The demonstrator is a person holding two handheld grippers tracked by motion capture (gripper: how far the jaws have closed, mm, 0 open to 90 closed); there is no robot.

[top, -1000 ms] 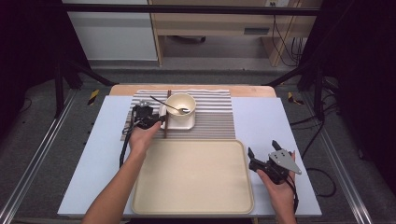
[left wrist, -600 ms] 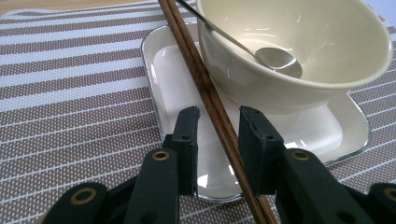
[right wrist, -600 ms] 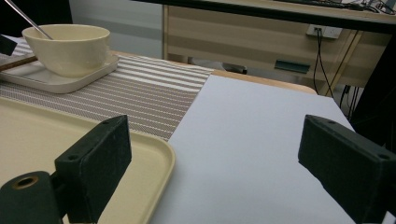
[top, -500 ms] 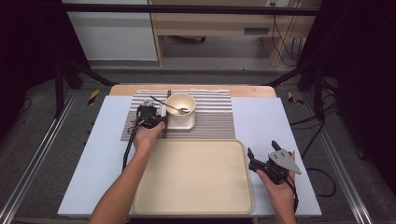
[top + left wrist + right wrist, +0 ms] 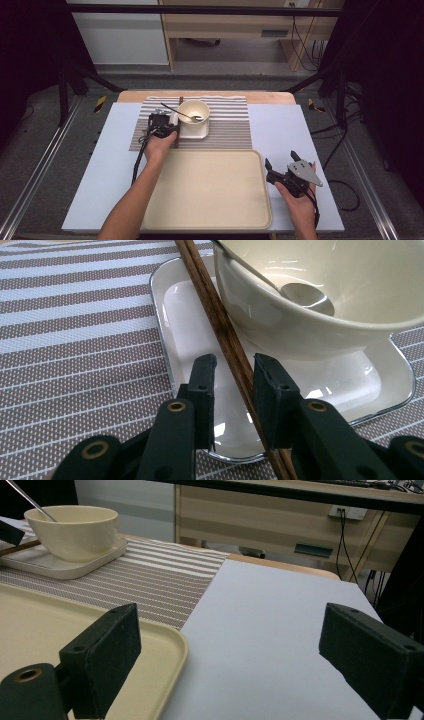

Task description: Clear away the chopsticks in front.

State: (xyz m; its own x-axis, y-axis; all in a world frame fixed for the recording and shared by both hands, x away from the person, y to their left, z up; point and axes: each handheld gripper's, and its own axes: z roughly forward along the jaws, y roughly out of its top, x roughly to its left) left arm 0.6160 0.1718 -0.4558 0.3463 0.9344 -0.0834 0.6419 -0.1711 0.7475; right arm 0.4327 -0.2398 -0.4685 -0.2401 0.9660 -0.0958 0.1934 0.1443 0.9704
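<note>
Our left gripper (image 5: 234, 375) has its jaws narrow around the chopsticks (image 5: 220, 325), not squeezing yet, beside the far bowl (image 5: 194, 113). Our right gripper (image 5: 240, 655) waits wide by the tray (image 5: 210, 220).

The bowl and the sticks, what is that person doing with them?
A person holds a gripper in each hand. The left gripper has its jaws open around a pair of wooden chopsticks lying on the white plate beside the bowl. The right gripper waits open beside the tray.
</note>
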